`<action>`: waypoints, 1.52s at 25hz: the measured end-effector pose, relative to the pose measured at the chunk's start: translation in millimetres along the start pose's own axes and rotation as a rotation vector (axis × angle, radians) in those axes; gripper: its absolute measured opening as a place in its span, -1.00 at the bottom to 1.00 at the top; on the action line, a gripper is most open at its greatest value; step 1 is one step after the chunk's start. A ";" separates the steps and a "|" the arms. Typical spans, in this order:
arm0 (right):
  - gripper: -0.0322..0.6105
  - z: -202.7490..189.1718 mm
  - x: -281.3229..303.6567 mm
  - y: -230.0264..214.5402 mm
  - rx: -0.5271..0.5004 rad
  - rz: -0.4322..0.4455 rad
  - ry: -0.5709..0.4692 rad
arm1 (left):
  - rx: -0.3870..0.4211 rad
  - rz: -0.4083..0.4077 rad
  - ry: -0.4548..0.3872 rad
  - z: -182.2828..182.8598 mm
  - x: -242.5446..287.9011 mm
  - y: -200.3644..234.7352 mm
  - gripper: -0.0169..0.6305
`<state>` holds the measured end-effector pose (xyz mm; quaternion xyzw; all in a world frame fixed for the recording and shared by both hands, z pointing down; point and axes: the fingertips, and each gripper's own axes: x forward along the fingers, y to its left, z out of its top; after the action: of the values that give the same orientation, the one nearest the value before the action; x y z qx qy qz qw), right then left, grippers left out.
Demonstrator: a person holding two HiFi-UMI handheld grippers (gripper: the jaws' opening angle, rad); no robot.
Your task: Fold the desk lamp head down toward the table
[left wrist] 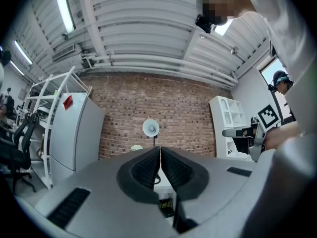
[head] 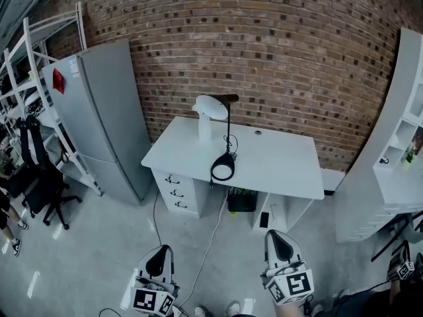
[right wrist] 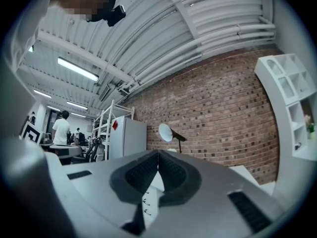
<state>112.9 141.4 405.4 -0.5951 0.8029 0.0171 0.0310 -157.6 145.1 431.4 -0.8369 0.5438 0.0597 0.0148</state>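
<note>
The desk lamp stands on the white desk (head: 277, 167) against the brick wall. Its round white head (head: 210, 106) is raised on a thin black arm above a black ring base (head: 223, 168). The head also shows small and far off in the left gripper view (left wrist: 150, 128) and the right gripper view (right wrist: 166, 132). Both grippers are well short of the desk, low in the head view. My left gripper (head: 159, 253) (left wrist: 160, 150) is shut with nothing between its pads. The right gripper (head: 277, 238) (right wrist: 158, 153) is likewise shut and empty.
A grey cabinet (head: 99, 111) stands left of the desk, a white shelf unit (head: 403, 144) to its right. Under the desk are drawers (head: 175, 190) and a black box (head: 242, 200). A cable (head: 211, 243) runs over the floor. An office chair (head: 46, 190) sits far left.
</note>
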 end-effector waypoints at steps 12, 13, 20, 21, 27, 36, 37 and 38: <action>-0.85 -1.0 2.7 -37.6 0.016 0.020 -0.009 | 0.016 0.014 0.010 -2.8 22.0 -28.1 -0.92; -0.85 -0.8 3.3 -40.4 0.017 0.025 -0.010 | 0.018 0.018 0.010 -2.5 23.8 -30.2 -0.92; -0.85 -2.4 2.7 -55.4 0.025 0.062 -0.024 | 0.025 0.038 0.012 -6.5 31.5 -50.3 -0.93; -0.85 -3.4 2.9 -56.7 0.027 0.067 -0.025 | 0.026 0.040 0.014 -7.6 32.0 -52.6 -0.92; -0.84 -10.4 4.3 -71.2 0.040 0.072 -0.023 | 0.036 0.056 0.024 -10.9 37.0 -59.2 -0.93; -0.85 -10.0 18.7 -80.1 0.024 0.073 -0.029 | 0.033 0.050 0.005 -13.3 57.4 -56.9 -0.92; -0.84 -10.3 21.7 -81.6 0.020 0.071 -0.029 | 0.031 0.049 0.001 -14.0 60.7 -55.2 -0.92; -0.84 -10.4 25.4 -82.6 0.016 0.069 -0.029 | 0.029 0.049 -0.003 -14.6 64.2 -52.9 -0.92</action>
<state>184.3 92.4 414.8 -0.5663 0.8226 0.0203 0.0470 -82.4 107.0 436.3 -0.8230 0.5649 0.0533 0.0265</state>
